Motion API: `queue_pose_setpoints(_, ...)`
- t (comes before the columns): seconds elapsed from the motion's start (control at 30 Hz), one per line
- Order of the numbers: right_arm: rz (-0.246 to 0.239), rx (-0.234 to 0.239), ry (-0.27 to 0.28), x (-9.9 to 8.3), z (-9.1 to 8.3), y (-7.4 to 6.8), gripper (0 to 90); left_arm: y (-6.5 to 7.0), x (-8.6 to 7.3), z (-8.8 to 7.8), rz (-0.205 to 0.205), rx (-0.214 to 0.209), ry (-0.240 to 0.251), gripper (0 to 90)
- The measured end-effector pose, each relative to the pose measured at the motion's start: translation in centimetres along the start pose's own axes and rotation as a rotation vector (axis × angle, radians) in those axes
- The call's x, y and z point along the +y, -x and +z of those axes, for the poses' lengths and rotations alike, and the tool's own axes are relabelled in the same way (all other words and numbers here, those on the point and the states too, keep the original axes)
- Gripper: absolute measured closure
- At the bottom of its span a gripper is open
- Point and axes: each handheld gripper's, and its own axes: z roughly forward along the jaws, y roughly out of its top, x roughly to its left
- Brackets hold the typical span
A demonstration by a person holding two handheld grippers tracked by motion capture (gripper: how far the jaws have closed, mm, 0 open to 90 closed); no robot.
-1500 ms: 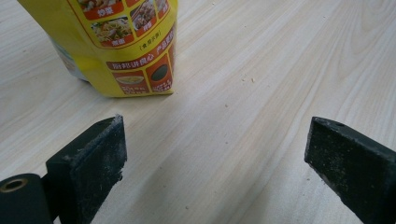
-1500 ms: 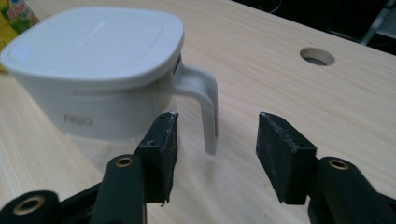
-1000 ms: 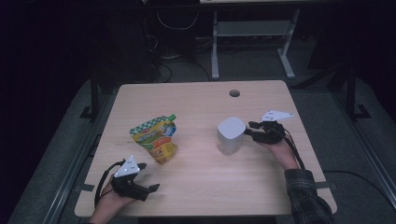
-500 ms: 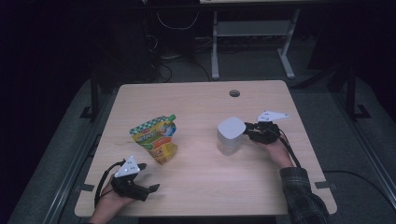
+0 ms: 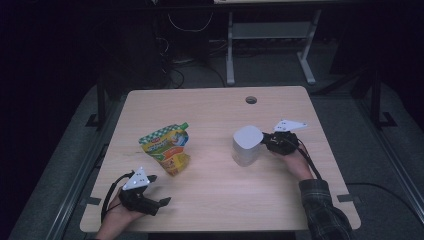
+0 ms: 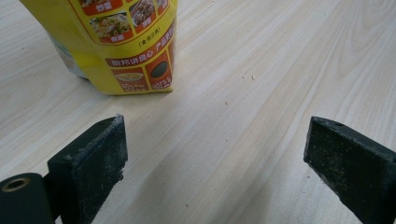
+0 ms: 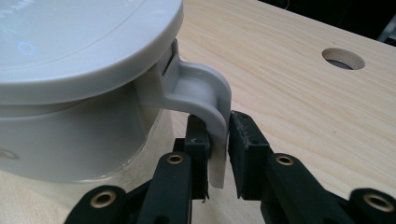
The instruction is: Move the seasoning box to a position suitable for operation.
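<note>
A white lidded container (image 5: 246, 145) stands right of the table's middle, its lid and wall close up in the right gripper view (image 7: 70, 56). Its curved handle (image 7: 205, 93) points toward my right gripper (image 5: 268, 143). That gripper's jaws have just been closing and now press on the handle from both sides (image 7: 218, 122). A yellow and green food pouch (image 5: 166, 147) stands left of the middle. My left gripper (image 5: 159, 189) rests near the front left edge, open, with bare wood between its jaws (image 6: 215, 154) and the pouch's bottom (image 6: 121, 42) a little ahead of it.
The wooden table (image 5: 210, 110) has a round cable hole (image 5: 251, 99) near its far edge, also seen beyond the handle (image 7: 343, 58). A desk frame and cables stand on the dark floor behind the table.
My right gripper has edged slightly left toward the white container. The left hand, the pouch and the container have stayed where they were.
</note>
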Motion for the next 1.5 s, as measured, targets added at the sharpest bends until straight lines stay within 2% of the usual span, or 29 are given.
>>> queue_pose_setpoints(0.77, 0.005, -0.029, -0.054, -0.2, -1.5, -1.2, 81.1, -0.1, 0.0, 0.0, -0.002, 0.0, -0.002, 5.8)
queue_pose_setpoints(1.27, 0.027, -0.01, -0.056, -1.2, -3.5, -3.0, 81.3, 0.0, 0.0, 0.0, -0.001, -0.002, -0.004, 5.8)
queue_pose_setpoints(1.5, 0.052, -0.027, -0.067, -1.5, -4.6, -4.4, 81.1, 0.0, 0.0, 0.0, 0.003, -0.003, -0.006, 5.7)
